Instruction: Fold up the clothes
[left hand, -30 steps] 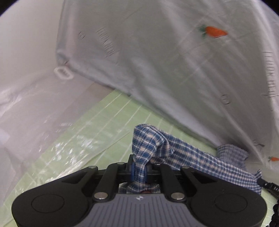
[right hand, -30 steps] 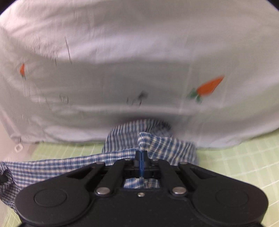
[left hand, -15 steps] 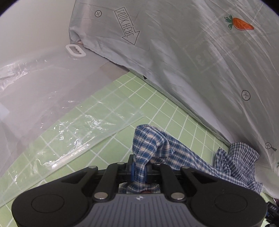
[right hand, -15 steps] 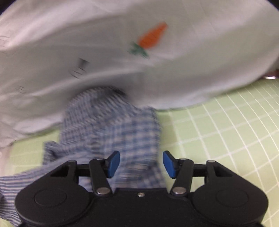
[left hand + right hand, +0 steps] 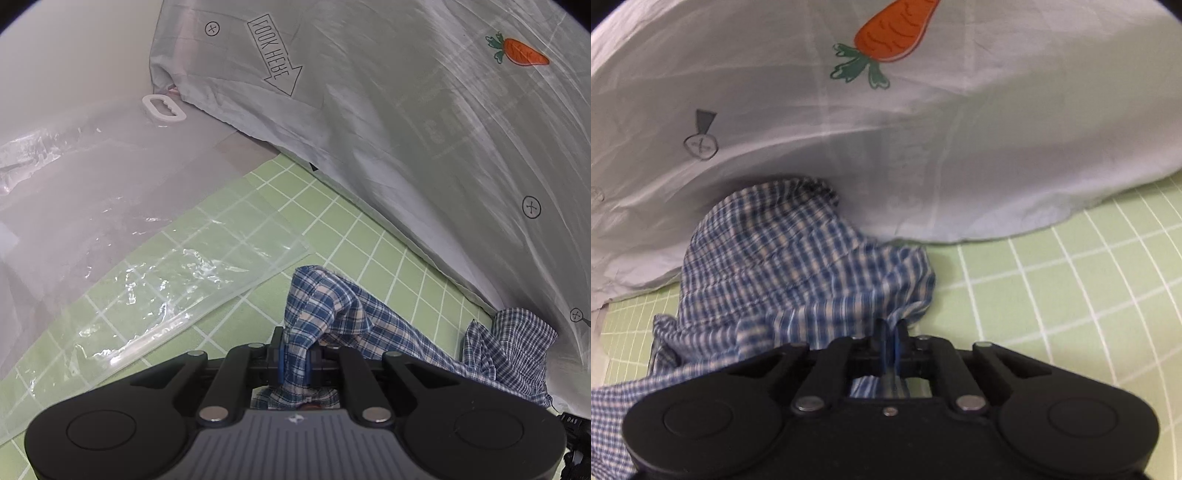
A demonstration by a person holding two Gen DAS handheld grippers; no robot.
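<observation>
A pale grey printed sheet (image 5: 424, 122) (carrots, crossed circles and an arrow label) fills the far side of both views, draped down onto a green gridded mat (image 5: 343, 236). On the near left of the mat lies a clear plastic bag (image 5: 173, 284), with a white plastic ring (image 5: 163, 109) at the far left beside the sheet's corner. The blue checked garment (image 5: 798, 266) lies bunched on the mat against the sheet's lower edge, stretched between the two tools. Left gripper (image 5: 295, 360): blue pads clamped on a raised fold of the garment. Right gripper (image 5: 891, 341): jaws closing, pads almost together with a thin edge of the garment pinched between them.
</observation>
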